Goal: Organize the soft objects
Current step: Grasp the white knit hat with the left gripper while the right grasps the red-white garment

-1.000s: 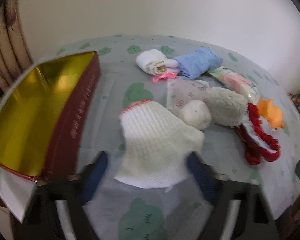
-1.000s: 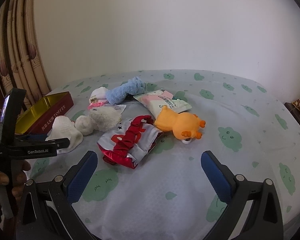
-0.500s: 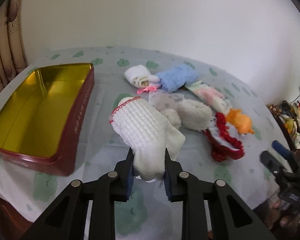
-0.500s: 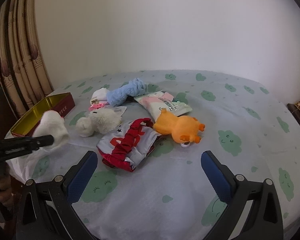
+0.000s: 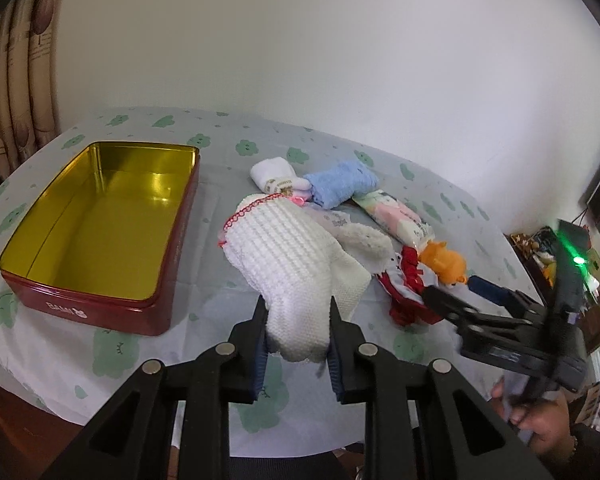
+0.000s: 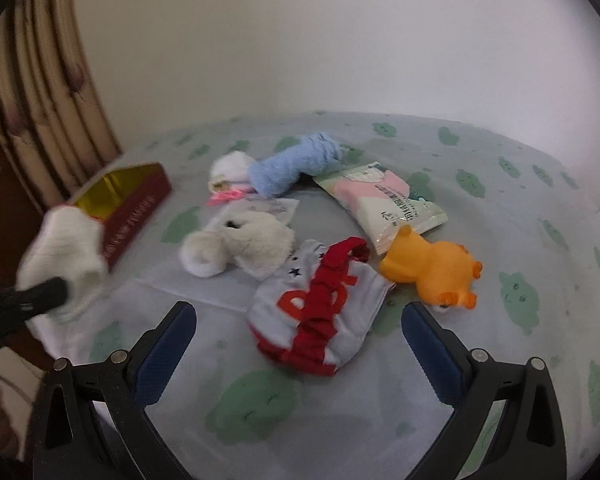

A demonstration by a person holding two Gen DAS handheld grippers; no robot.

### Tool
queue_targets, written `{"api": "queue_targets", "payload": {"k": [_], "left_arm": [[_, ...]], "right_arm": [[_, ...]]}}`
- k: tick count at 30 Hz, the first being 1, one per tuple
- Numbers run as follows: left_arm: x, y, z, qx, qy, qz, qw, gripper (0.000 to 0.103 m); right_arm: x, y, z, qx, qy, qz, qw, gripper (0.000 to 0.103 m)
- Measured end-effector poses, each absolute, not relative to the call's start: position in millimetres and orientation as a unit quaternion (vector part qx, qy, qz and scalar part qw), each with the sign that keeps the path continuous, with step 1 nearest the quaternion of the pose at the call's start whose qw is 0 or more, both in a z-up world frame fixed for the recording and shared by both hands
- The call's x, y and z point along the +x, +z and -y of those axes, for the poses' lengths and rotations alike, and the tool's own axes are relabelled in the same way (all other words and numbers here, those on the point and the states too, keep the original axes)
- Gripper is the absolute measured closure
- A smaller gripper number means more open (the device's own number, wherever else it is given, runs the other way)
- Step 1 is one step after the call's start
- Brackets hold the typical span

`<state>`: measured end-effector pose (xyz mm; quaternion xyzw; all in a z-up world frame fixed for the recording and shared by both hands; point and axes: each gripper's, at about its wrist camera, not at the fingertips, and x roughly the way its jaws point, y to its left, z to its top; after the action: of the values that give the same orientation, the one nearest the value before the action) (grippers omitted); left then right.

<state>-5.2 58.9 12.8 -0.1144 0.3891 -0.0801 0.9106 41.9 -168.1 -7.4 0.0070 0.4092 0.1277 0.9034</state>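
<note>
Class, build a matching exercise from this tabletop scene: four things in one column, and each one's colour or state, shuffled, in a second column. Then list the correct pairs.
Column 1
1. tin box
2. white knit sock
3. toy animal
4. rolled towel

Column 2
A. light blue
B. clamped in the left gripper
C. orange
D. open, gold inside

Pairs: 1-D, 2-B, 3-C, 4-A
</note>
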Motion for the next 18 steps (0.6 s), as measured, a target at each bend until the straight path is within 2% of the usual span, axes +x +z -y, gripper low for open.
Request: {"api": "queue_targets", "payload": {"k": [3, 5, 7, 9, 10, 18], "left_arm": [[-5, 13, -65, -0.124, -0.078, -0.393, 0.908, 0.078], [-5, 13, -69, -0.129, -0.075, -0.393, 0.907, 0.078], [-5, 13, -73, -0.133, -0.075, -0.394, 0.906, 0.078], [-6, 15, -75, -0.135, -0.07, -0.392, 0.907, 0.078], [-6, 16, -76, -0.136, -0.068, -0.392, 0.907, 0.078], [-7, 32, -96, -0.145, -0.05, -0.385, 0.91, 0.078]], "right_arm": [[60, -23, 159, -0.02, 0.11, -0.449, 0.886, 0.035], [68, -32, 161, -0.004, 0.114, -0.471, 0.875, 0.043], [72, -40, 165, 0.008, 0.118, -0.483, 0.868, 0.065], [70, -40, 171, 0.025, 0.124, -0.482, 0.867, 0.076], [69, -39, 175, 0.03, 0.127, -0.479, 0.868, 0.086], [55, -25, 205, 0.091, 0.156, -0.475, 0.861, 0.088]]}}
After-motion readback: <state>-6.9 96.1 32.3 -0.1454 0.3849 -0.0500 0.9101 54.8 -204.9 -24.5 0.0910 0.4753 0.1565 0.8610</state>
